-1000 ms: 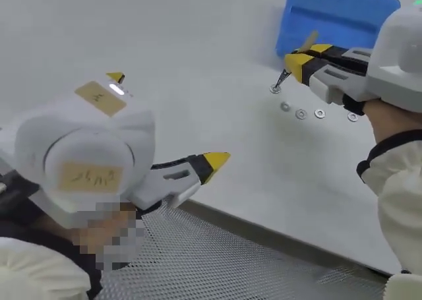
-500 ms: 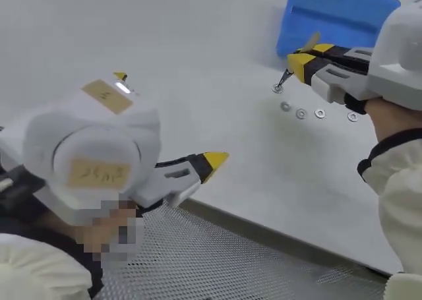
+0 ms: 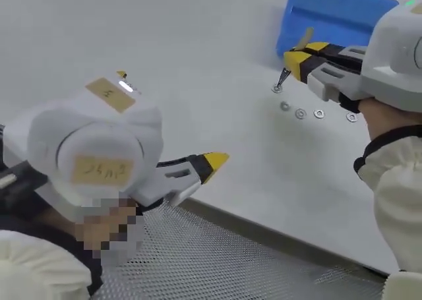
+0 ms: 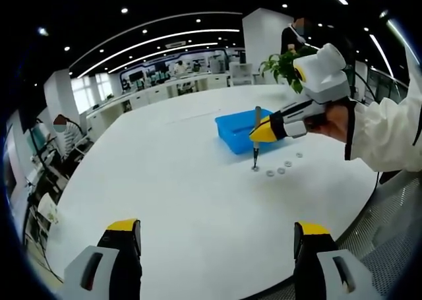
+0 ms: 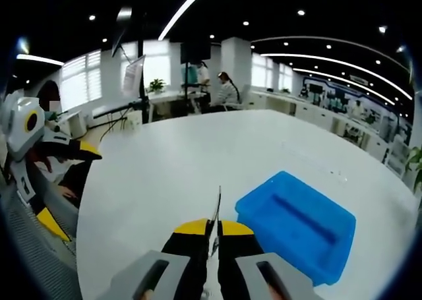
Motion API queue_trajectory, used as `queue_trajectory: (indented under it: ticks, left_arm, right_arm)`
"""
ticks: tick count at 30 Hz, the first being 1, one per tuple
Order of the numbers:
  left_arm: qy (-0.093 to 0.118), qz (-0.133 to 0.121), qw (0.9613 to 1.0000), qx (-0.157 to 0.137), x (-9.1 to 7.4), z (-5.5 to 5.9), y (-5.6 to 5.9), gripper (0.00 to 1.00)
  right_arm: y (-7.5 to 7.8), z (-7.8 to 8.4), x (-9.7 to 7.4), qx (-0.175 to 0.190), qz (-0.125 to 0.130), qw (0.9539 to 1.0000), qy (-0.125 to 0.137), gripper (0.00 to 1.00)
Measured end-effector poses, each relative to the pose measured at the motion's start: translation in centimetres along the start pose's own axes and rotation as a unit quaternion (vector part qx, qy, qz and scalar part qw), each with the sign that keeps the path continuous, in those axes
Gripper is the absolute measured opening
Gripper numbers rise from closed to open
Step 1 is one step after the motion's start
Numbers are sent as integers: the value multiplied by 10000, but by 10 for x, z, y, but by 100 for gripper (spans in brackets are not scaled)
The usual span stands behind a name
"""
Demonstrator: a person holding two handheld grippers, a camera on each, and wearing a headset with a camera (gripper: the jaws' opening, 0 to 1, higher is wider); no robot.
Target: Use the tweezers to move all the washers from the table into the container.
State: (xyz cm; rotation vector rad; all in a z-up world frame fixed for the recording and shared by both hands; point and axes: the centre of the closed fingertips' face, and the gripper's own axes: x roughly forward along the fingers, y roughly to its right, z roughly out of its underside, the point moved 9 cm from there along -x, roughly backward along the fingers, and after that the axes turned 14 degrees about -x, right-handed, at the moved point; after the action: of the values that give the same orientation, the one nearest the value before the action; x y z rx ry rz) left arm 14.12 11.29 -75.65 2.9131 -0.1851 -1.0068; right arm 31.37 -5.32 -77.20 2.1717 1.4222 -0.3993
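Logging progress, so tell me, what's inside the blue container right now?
In the right gripper view, the blue container shows bare blue floor, nothing in it. In the head view, the right gripper covers its near part.

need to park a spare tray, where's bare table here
Free: the wide table left of the blue container, and the strip between the washers and the near edge. Crowded: right in front of the container, where the right gripper holds the tweezers at the washer row.
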Motion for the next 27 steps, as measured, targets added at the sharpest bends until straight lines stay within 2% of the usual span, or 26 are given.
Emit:
queue_trajectory:
  ticks: [2, 6, 11, 17, 21, 23, 25, 27]
  left_arm:
    - [-13, -7, 10000, -6, 0, 0, 0, 99]
    - [-14, -28, 10000, 5, 1, 1, -1, 99]
    - [-12, -17, 10000, 13, 1, 1, -1, 99]
    - [-20, -3, 10000, 25, 1, 1, -1, 99]
    - [-4, -20, 10000, 28, 1, 1, -1, 99]
    - [-10, -31, 10000, 43, 1, 1, -1, 99]
    - [-4, -36, 10000, 40, 1, 1, -1, 99]
    - [2, -46, 10000, 32, 1, 1, -1, 99]
  right_arm:
    - [0, -2, -1, 117, -48, 9999, 9, 0]
    - [-2, -3, -2, 44, -10, 10000, -44, 0]
    - [1, -6, -4, 212, -79, 9996, -143, 0]
    - [5, -6, -6, 326, -79, 9994, -76, 0]
    - [2, -5, -7, 408, -10, 9992, -50, 1]
    - [0, -4, -7, 338, 38, 9994, -60, 1]
    - [-2, -3, -6, 266, 13, 9996, -107, 2]
    - [-4, -2, -6, 342, -29, 9993, -130, 2]
